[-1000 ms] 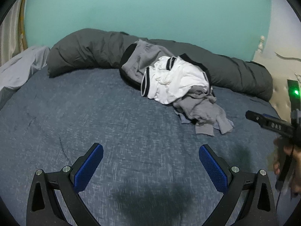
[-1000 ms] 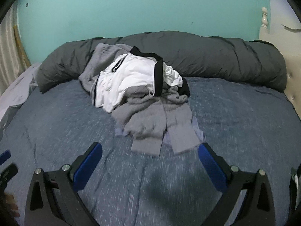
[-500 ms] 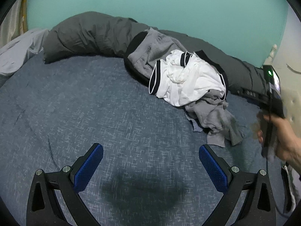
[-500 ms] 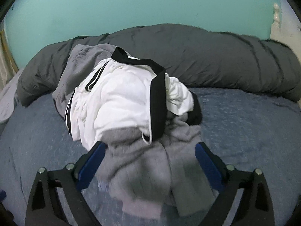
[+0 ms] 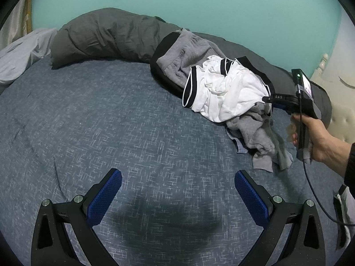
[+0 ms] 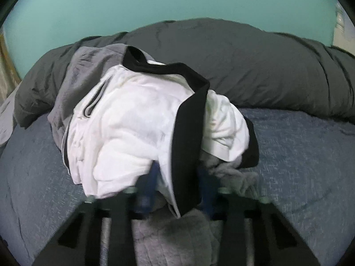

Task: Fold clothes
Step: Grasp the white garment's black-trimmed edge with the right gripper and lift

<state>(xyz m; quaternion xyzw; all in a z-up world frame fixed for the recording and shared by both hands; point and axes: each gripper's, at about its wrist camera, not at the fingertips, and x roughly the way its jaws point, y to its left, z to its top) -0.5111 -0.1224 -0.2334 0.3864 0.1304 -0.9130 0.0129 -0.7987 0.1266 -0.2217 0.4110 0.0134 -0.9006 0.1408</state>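
Bed (image 5: 111, 122) spreads wide; clothes pile (image 5: 221, 93) sits crumpled against the dark duvet (image 5: 106, 35), right of centre; right hand-held gripper (image 6: 177, 190) is nearer, fingers narrowed around the white garment's black band (image 6: 188, 155); left hand-held gripper (image 5: 177, 197) gapes wide, empty, pile ahead-right.

Bare blue bedspread (image 5: 133, 133) lies open left of the clothes pile (image 5: 226, 93); grey duvet roll (image 5: 106, 37) blocks behind

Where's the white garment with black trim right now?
The white garment lies atop the grey clothes on the bed's right side, against the dark rolled duvet, between the right gripper's fingers.
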